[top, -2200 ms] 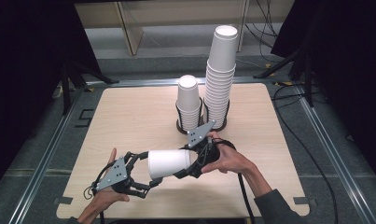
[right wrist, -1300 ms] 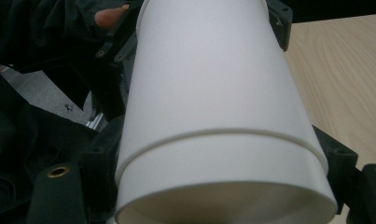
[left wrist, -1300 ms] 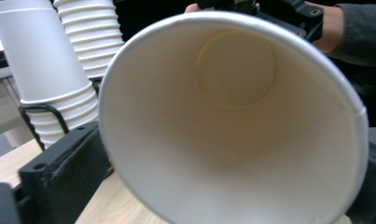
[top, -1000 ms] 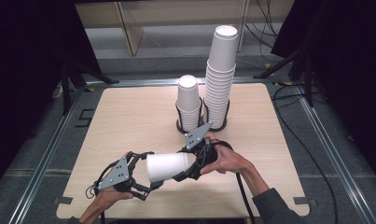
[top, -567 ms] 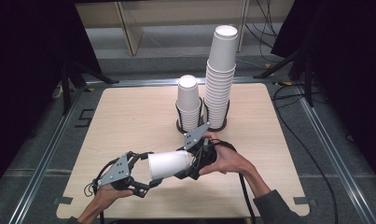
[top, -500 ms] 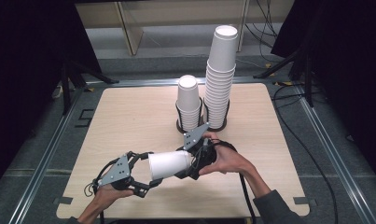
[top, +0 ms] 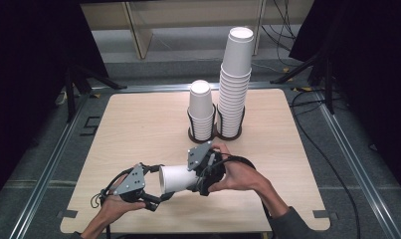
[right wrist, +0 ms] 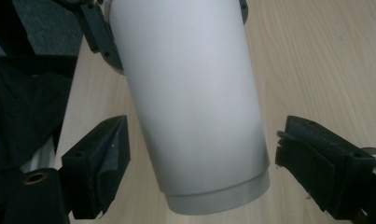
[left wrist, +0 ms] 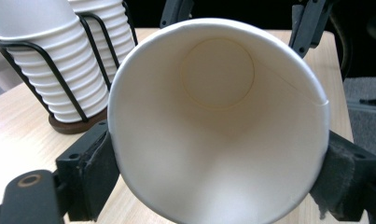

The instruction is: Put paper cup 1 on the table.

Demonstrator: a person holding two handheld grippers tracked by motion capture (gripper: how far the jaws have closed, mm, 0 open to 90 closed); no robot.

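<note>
My left gripper (left wrist: 213,186) has just closed its jaws on the rim of the white paper cup (left wrist: 218,121), which lies on its side above the table (top: 138,124). My right gripper (right wrist: 195,163) stands open, its jaws flanking the cup's base without touching.

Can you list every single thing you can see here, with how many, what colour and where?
paper cup: one, white, on its side between the grippers above the table's near part
short cup stack: one, white, in the left ring of the holder
tall cup stack: one, white, in the right ring
cup holder: one, black wire on a dark base, table's far middle
table: one, light wood
left gripper: one, black, jaws pressed on the cup's rim
right gripper: one, black, jaws apart either side of the cup's base end
hands: two, at the near edge
</note>
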